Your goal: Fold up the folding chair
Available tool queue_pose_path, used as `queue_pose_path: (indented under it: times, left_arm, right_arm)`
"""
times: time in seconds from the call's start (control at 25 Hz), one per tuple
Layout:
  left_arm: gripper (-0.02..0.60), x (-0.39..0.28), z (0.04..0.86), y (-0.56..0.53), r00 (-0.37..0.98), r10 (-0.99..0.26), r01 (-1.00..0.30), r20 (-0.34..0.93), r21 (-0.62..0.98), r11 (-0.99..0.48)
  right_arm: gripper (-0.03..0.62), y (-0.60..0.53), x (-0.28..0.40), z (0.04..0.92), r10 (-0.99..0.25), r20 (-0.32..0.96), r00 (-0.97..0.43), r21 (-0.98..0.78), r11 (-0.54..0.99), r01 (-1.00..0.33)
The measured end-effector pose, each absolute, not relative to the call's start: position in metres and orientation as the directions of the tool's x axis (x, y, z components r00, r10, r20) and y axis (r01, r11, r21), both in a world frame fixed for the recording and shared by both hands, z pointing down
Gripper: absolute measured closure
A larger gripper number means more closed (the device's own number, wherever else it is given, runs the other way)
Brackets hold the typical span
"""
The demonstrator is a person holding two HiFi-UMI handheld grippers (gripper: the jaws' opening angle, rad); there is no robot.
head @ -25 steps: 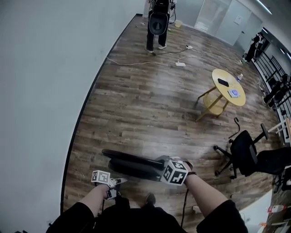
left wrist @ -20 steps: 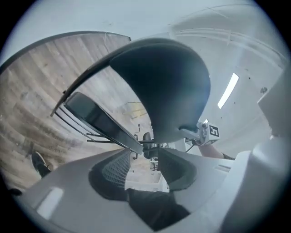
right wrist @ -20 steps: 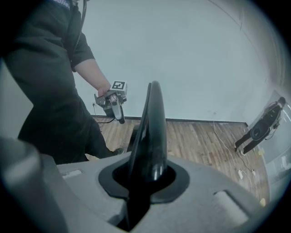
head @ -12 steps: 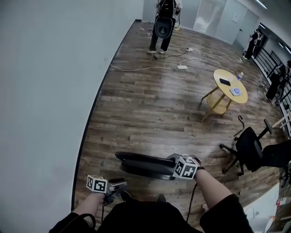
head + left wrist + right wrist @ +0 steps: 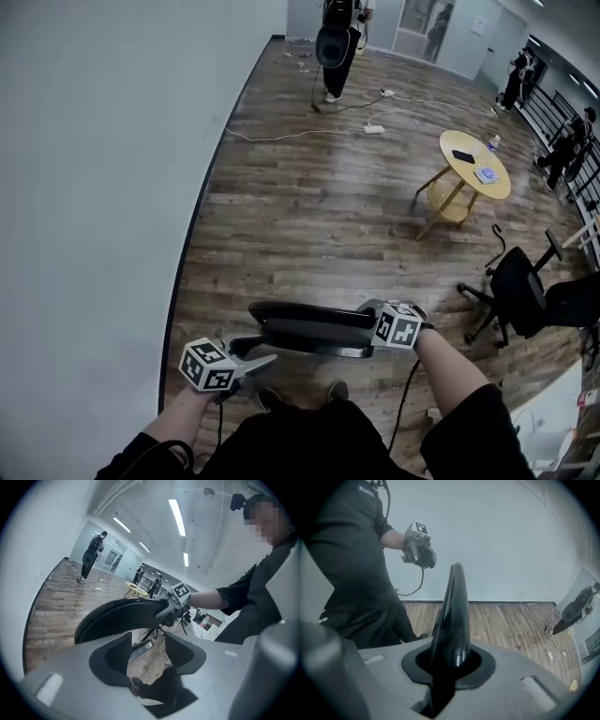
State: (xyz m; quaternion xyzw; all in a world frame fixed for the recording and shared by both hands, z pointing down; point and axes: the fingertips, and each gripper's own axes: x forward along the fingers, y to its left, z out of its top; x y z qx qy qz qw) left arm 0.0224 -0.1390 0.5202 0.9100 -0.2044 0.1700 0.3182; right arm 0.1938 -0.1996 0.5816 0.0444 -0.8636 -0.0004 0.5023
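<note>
The black folding chair (image 5: 309,328) stands on the wood floor just in front of me, its thin panel edge-on in the right gripper view (image 5: 455,611). My right gripper (image 5: 364,330) is shut on the right end of its top edge, with the pads clamped on the panel (image 5: 452,660). My left gripper (image 5: 261,362) hangs in the air by the chair's left end, apart from it. Its jaws are opening (image 5: 147,653) and nothing is between them. In the left gripper view, the chair's curved black panel (image 5: 117,616) lies beyond them.
A white wall (image 5: 94,187) runs along the left. A round yellow table (image 5: 473,169) and a black office chair (image 5: 520,291) stand to the right. A person (image 5: 337,42) stands at the far end near cables (image 5: 309,131) on the floor.
My left gripper has risen from low near the floor and rolled, and is now beside the chair's left end. The right gripper has kept its hold in place.
</note>
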Motion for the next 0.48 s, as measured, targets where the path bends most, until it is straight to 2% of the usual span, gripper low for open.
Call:
queue_pose_path:
  times: [0.48]
  left_arm:
    - [0.341, 0.055, 0.491, -0.179, 0.767, -0.300, -0.505, 0.567, 0.244, -0.828]
  right_arm:
    - [0.534, -0.209, 0.189, 0.583, -0.061, 0.865, -0.498, 0.035, 0.998, -0.061]
